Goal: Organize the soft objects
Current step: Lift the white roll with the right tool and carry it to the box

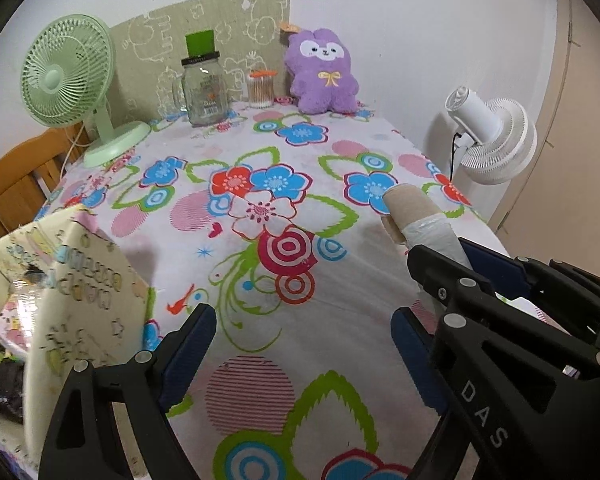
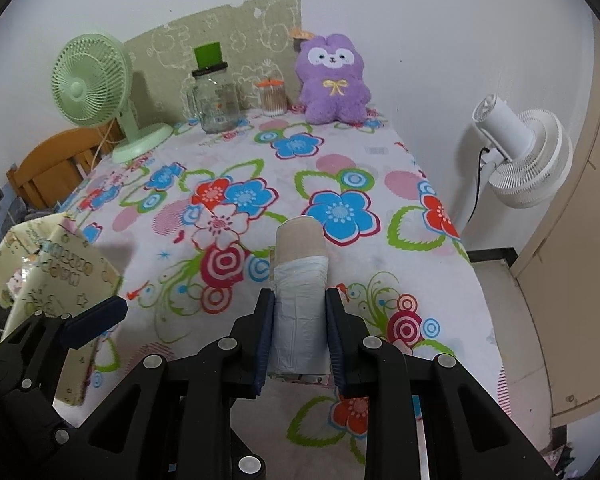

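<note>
While the right gripper (image 2: 300,340) clamps the roll (image 2: 300,276) above the table's (image 1: 340,320) near right edge, the left gripper (image 1: 304,344) gapes empty; the plush (image 1: 323,72) sits at the far edge, so sorting looks barely begun.

White wall (image 1: 420,20), floral-clothed table (image 1: 340,300) — wooden chair (image 1: 16,184), beige door (image 2: 580,240)

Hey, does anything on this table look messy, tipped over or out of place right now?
Nothing stands out. The purple plush, glass jar, cotton swab tub and green fan all stand upright along the back of the flowered tablecloth, and nothing is spilled. The roll is held in the right tongs.
</note>
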Demonstrator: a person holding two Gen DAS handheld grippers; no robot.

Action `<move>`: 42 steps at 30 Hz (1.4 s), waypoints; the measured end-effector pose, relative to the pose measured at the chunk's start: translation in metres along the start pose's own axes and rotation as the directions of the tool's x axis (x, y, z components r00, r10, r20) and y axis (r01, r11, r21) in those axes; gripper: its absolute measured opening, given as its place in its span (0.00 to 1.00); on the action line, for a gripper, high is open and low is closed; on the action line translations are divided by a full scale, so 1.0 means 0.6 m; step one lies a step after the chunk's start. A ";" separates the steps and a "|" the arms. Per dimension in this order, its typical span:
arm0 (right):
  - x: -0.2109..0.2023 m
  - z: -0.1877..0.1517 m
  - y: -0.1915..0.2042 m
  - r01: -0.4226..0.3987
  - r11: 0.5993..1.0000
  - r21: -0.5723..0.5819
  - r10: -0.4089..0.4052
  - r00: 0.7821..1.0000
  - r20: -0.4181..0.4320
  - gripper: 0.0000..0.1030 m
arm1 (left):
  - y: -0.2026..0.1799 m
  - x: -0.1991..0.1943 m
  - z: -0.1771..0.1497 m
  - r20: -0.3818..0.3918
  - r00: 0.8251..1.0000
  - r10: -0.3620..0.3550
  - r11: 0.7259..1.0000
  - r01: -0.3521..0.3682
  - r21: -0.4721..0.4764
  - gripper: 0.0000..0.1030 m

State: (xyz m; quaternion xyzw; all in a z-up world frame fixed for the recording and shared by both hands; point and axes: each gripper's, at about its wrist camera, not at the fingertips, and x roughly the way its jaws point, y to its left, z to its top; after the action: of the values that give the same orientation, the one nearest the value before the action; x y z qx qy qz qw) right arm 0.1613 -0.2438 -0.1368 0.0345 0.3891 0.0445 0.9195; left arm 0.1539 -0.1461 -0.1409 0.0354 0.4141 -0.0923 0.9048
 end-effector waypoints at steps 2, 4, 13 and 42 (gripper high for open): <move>-0.011 0.001 0.004 -0.001 1.000 -0.002 0.001 1.000 0.009 0.27 | 0.002 -0.013 0.000 0.010 1.000 0.004 1.000 -0.004 0.002 0.87; -0.024 0.002 0.009 -0.003 1.000 -0.003 0.003 1.000 0.021 0.27 | 0.004 -0.024 0.001 0.022 1.000 0.004 1.000 -0.004 0.003 0.87; -0.079 0.007 0.031 -0.006 1.000 -0.016 0.008 0.997 0.071 0.27 | 0.015 -0.081 0.002 0.071 0.997 0.002 1.000 -0.002 0.000 0.87; -0.229 0.007 0.107 -0.049 0.997 -0.065 0.061 0.978 0.200 0.27 | 0.059 -0.235 -0.011 0.211 0.976 0.049 0.999 -0.044 -0.026 0.88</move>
State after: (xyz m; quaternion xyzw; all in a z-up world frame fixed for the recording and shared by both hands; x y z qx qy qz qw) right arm 0.0655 -0.1948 -0.0297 0.0220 0.2910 0.0780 0.9533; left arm 0.0659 -0.0908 -0.0389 0.0257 0.3154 -0.0700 0.9460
